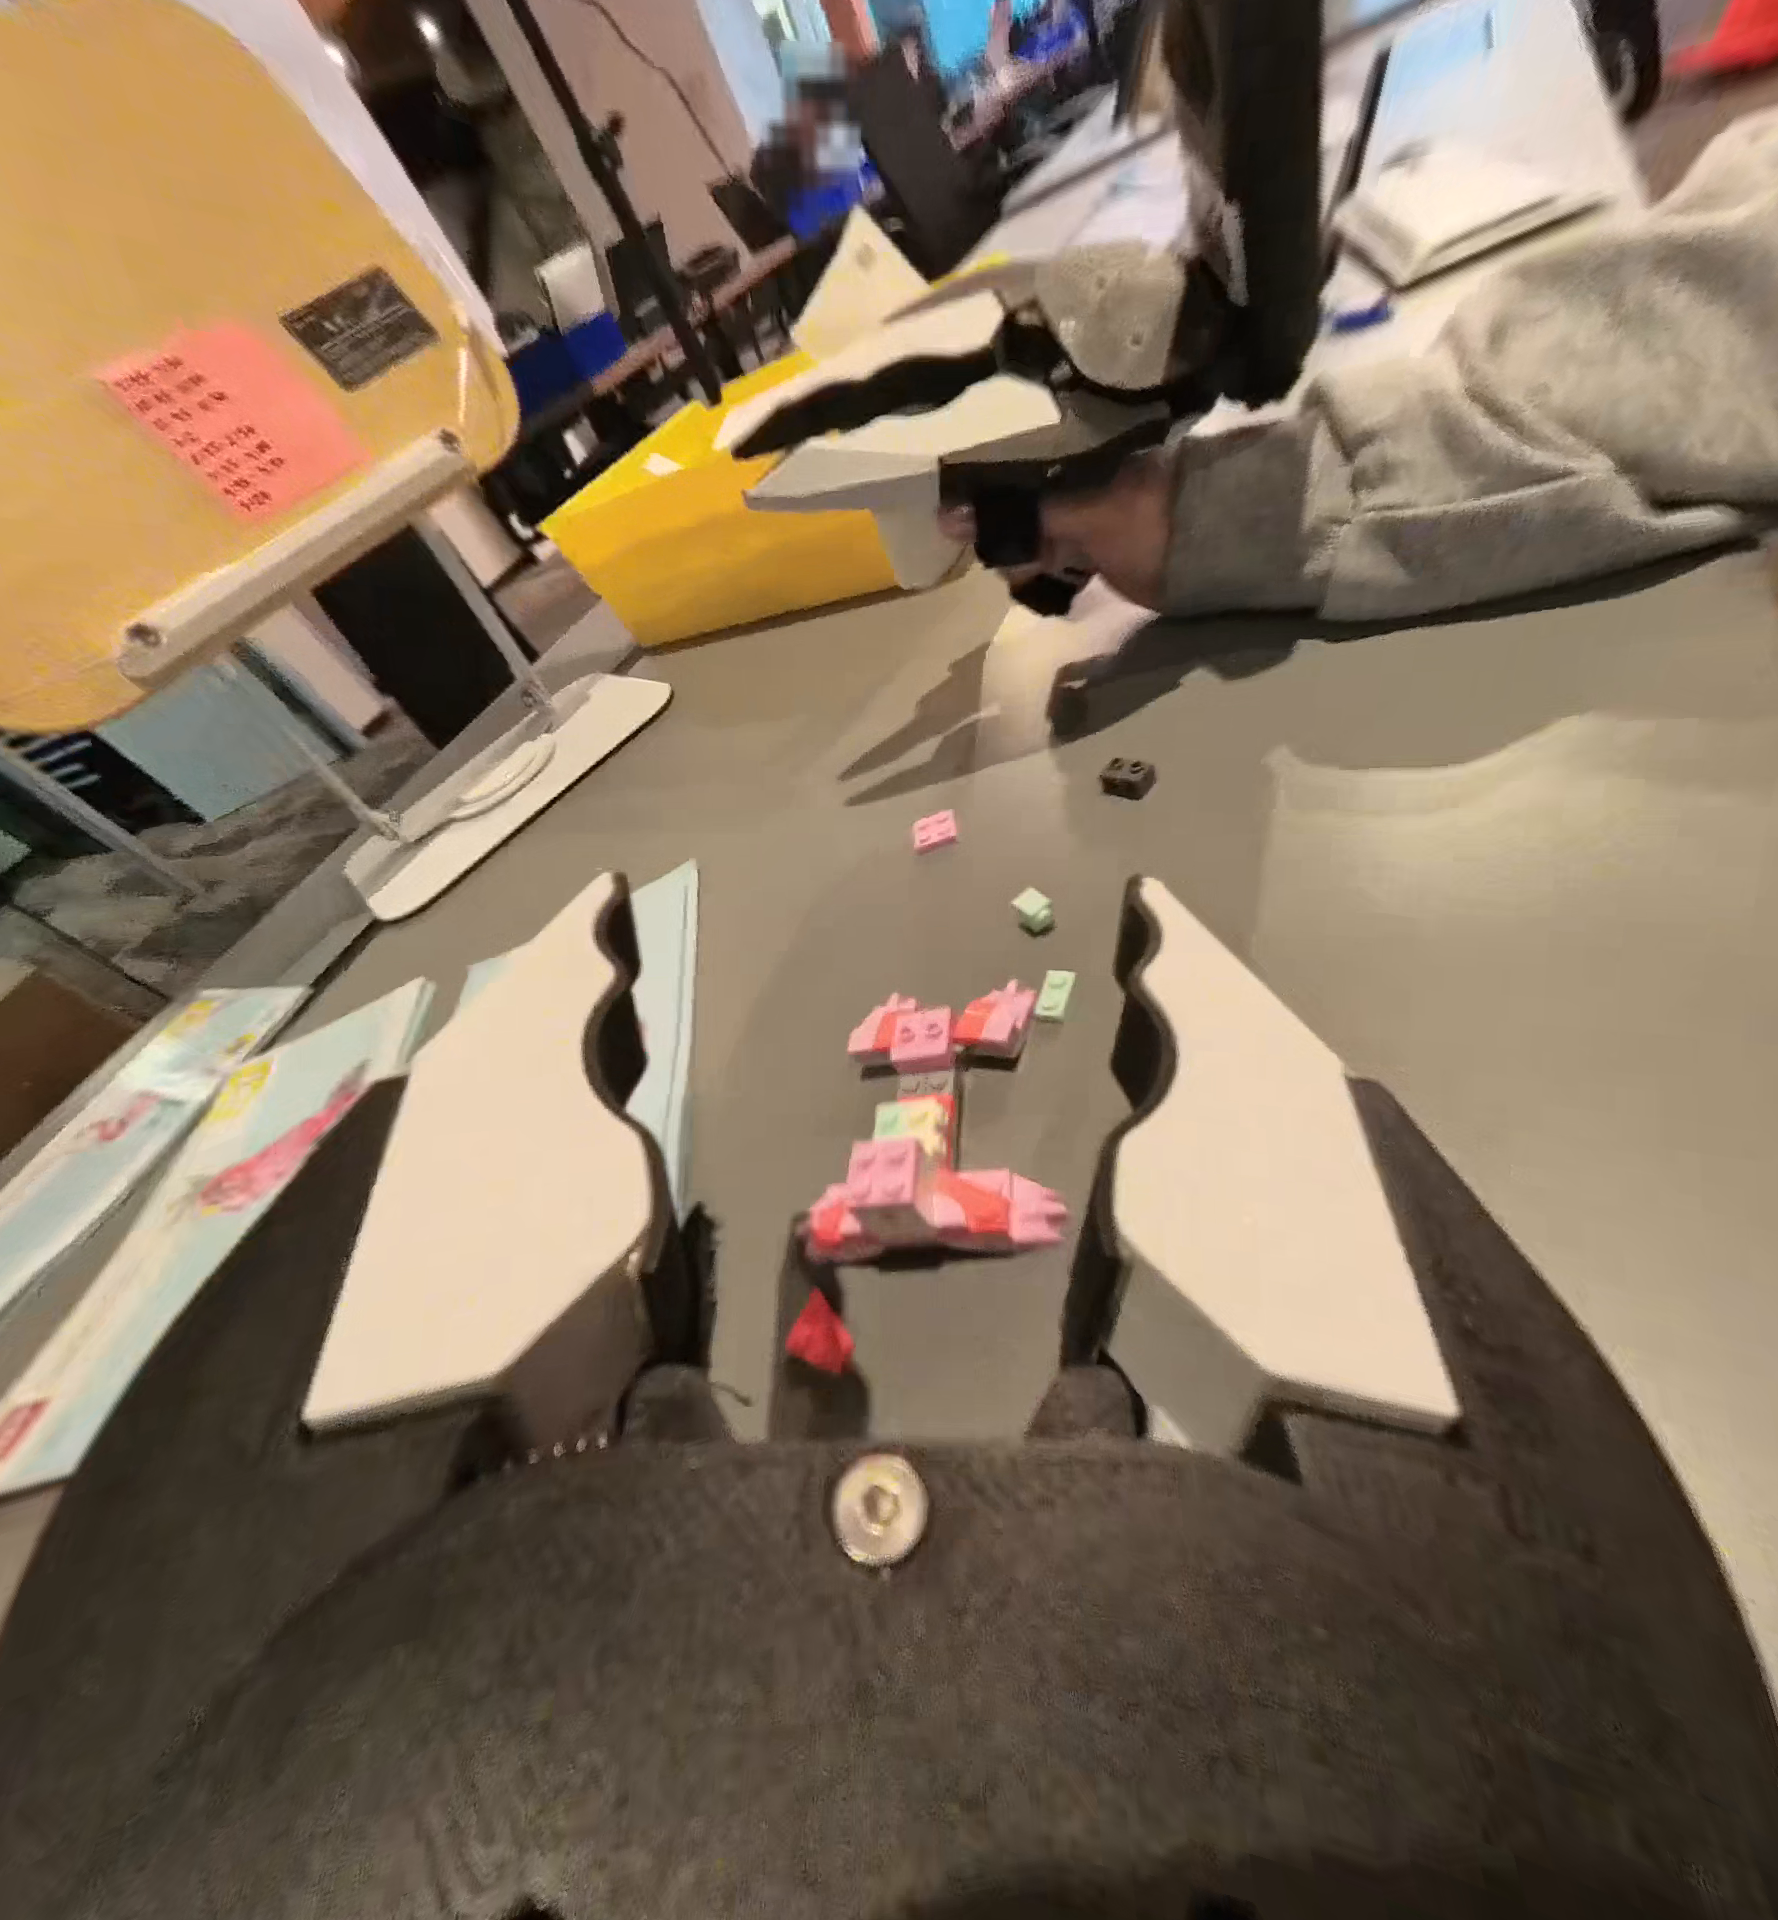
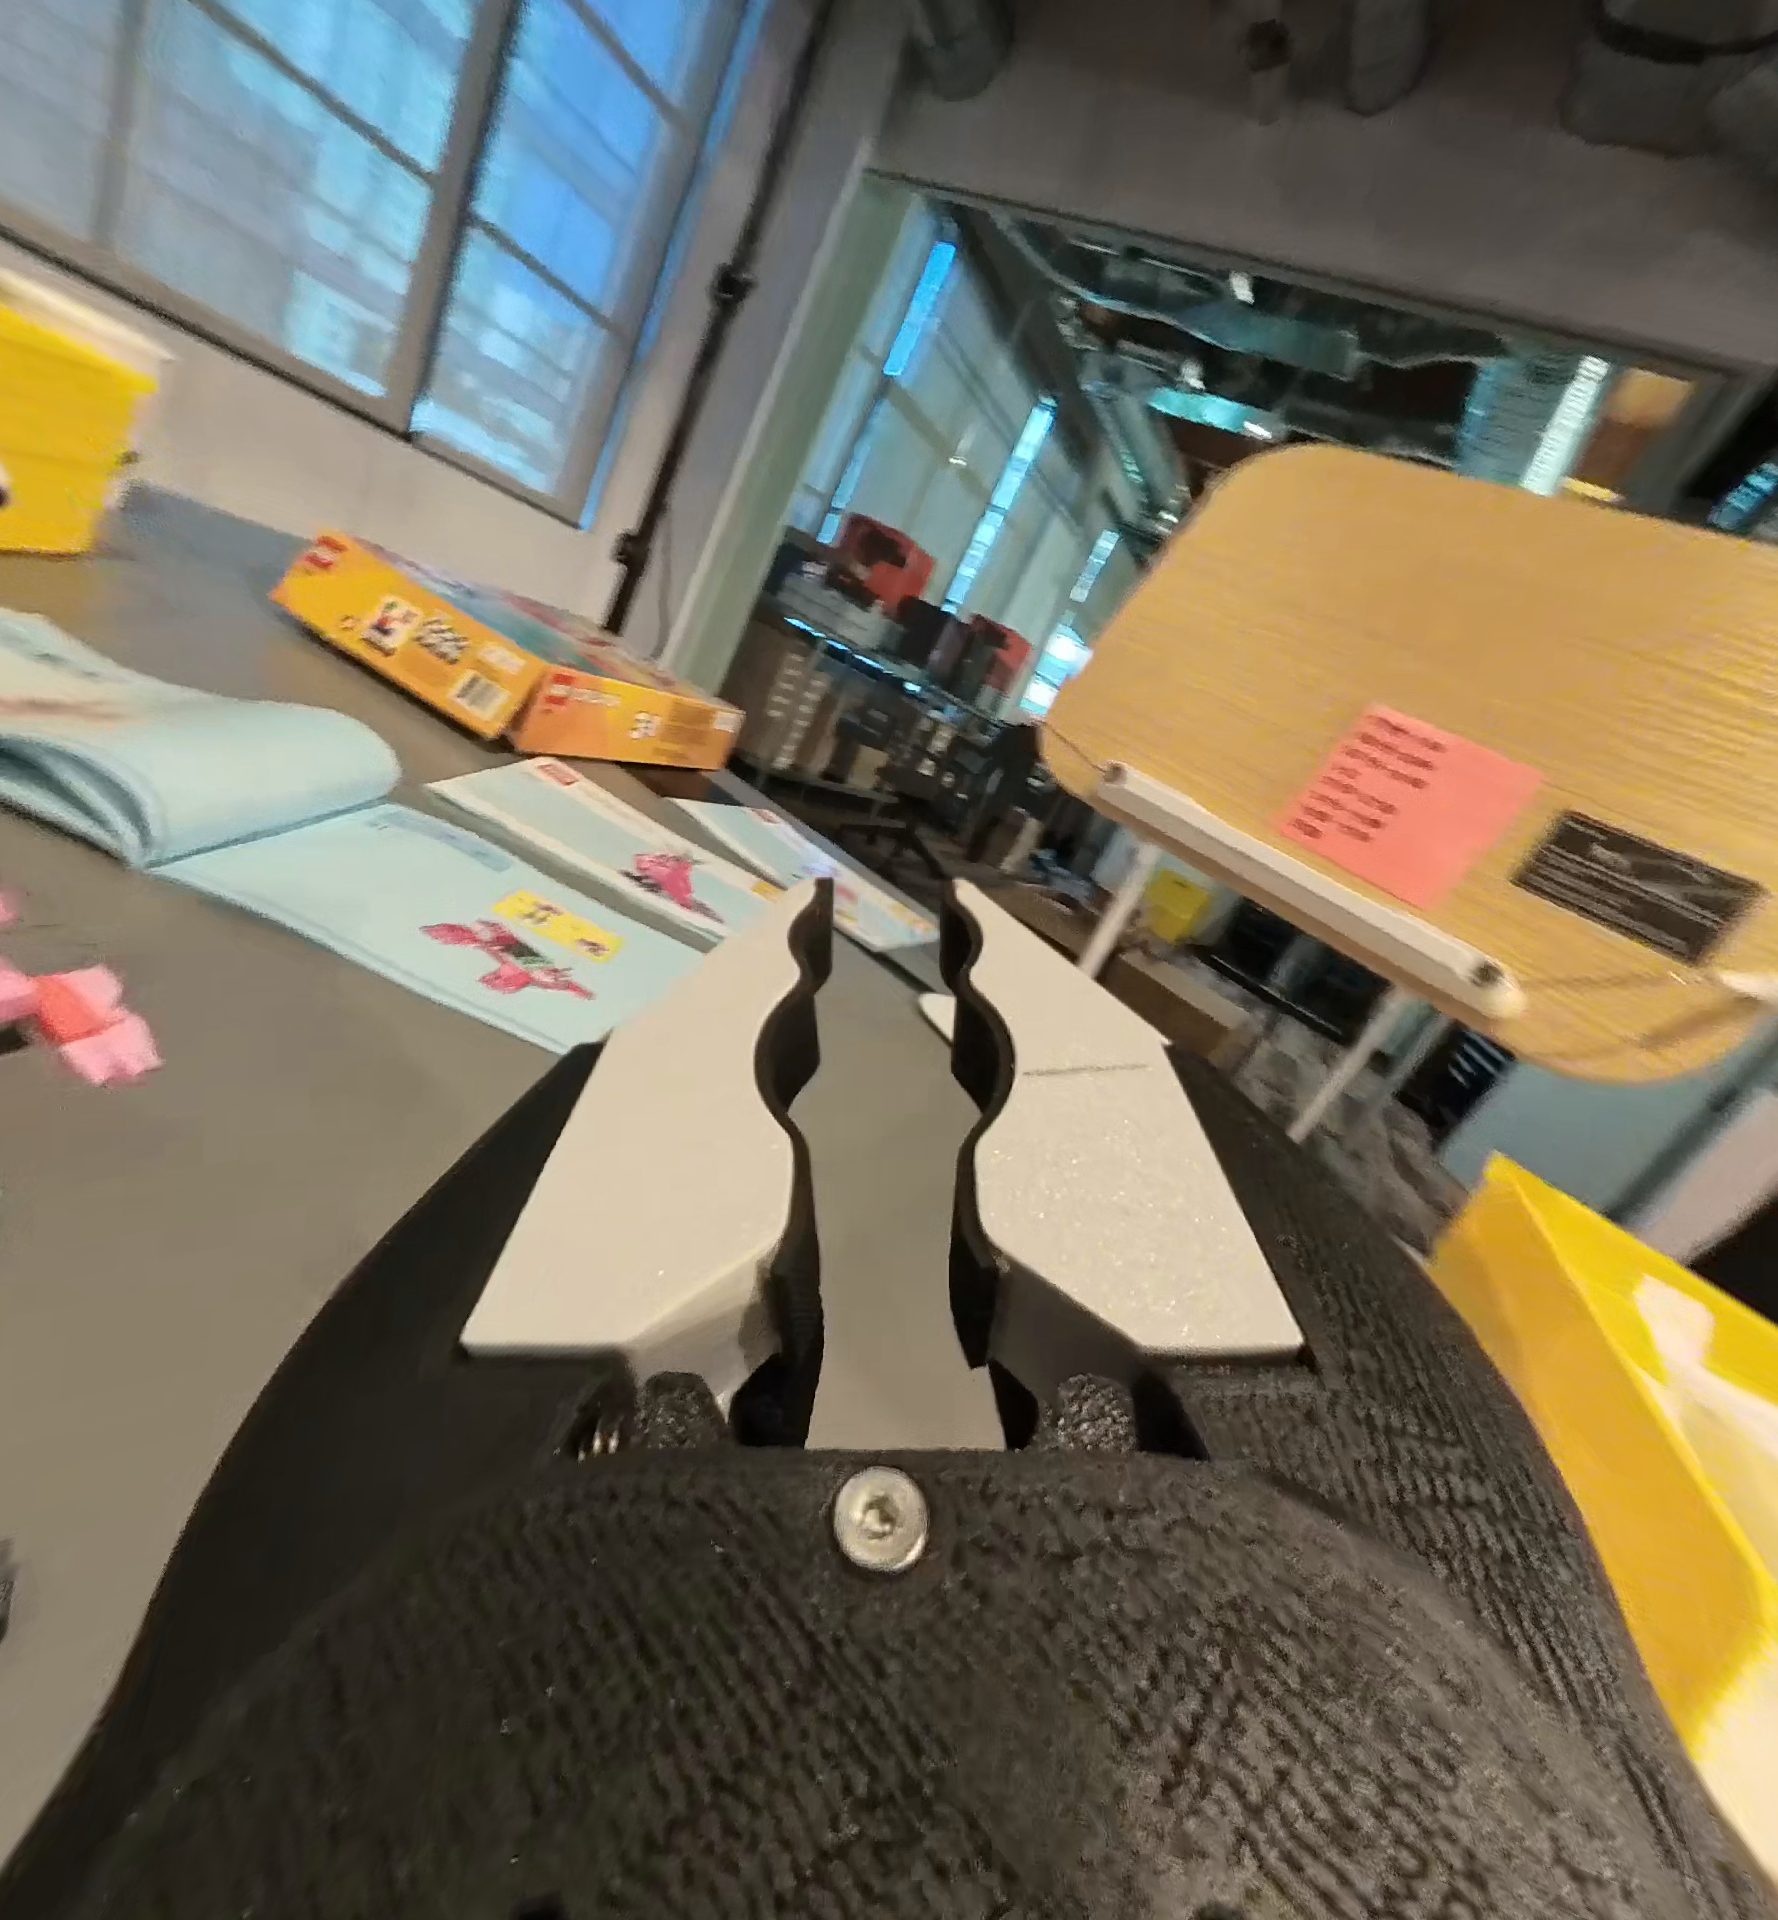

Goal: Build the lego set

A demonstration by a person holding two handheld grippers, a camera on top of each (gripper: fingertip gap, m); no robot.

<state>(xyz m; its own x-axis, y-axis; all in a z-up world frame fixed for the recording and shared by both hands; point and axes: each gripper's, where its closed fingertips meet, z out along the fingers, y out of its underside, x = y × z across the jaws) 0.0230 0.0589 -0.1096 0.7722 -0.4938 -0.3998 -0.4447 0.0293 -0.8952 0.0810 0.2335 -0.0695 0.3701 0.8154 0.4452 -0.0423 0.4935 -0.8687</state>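
A: Closest to the lens, the left gripper (image 1: 869, 914), black textured body with white fingers, spread wide and carrying nothing. Between those fingers, low down, a small red cone-like lego piece (image 1: 820, 1333) sits on the grey bench (image 1: 1487, 1039).

B: And just past it, the star of the show: the pink and red lego model (image 1: 932, 1127), a narrow body with winged ends, lying flat mid-bench, framed right between the two fingers but touching neither.

A: Looks lined up on purpose, I'd say, a wide claw straddling it for a steadying grab.

B: Beyond its far end, loose bits: two mint green plates (image 1: 1055, 994) just beside the model, a pink square plate (image 1: 935, 832) farther out, and a black brick (image 1: 1127, 777) farther again.

A: Probably spread apart so each can be picked singly. Now the right gripper (image 2: 883, 920), white fingers narrow, only a slim gap, nothing between them.

B: It hangs above the bench beyond the loose bricks, aimed away from the model, which shows only at the left edge of its view.

A: Out toward the left edge of the bench: pale blue instruction booklets (image 2: 428, 914) laid open, handy for reference. Beyond them an orange lego box (image 2: 511, 665), and a yellow plastic bin (image 1: 719, 530) at the far side.
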